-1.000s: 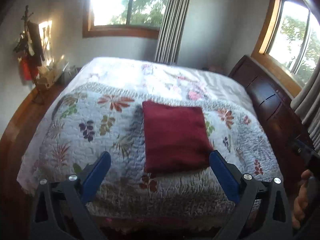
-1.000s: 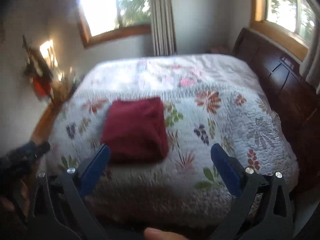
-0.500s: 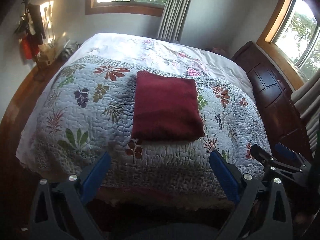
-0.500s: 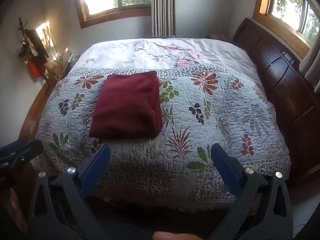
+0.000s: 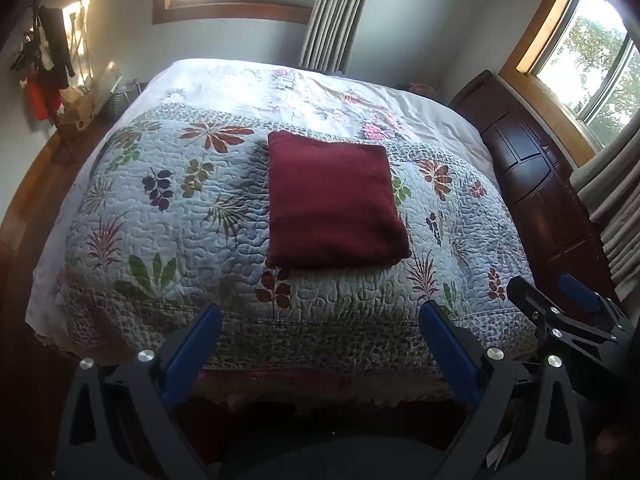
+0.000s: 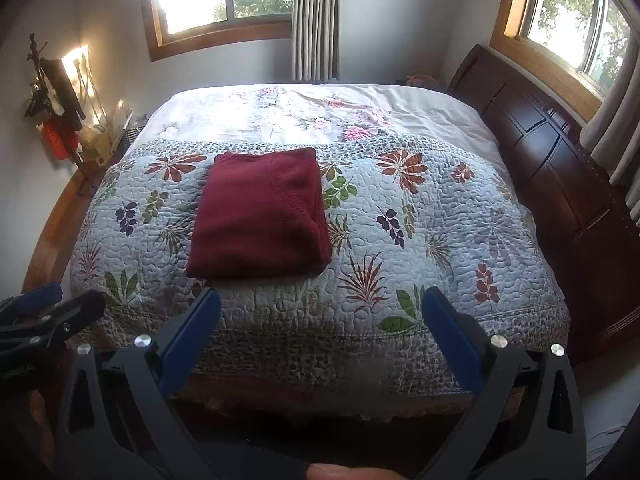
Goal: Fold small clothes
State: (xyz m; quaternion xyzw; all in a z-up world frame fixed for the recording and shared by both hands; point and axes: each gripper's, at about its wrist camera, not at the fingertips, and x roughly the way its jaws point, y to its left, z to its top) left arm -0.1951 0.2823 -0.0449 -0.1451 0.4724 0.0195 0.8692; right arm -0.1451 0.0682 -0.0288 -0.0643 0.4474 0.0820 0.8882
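- Where the pale blue quilted bedspread with printed leaves and flowers (image 5: pixel 168 240) covers the bed, we see a dark red knitted garment (image 5: pixel 334 204) folded into a neat, thick rectangle, lying flat near the middle of the spread and a little toward the foot edge.
- From our right-hand view a stitched seam curves across its top layer, and the folded edges stack at the near right corner (image 6: pixel 260 216).
- Our left tool (image 5: pixel 316 336) has its blue-padded fingers spread wide, holding nothing, short of the bed's foot.
- Our right tool (image 6: pixel 320 320) is likewise spread and empty, well apart from the garment.
- Compared with half a second ago, both tools have drawn back slightly; the garment lies unchanged.
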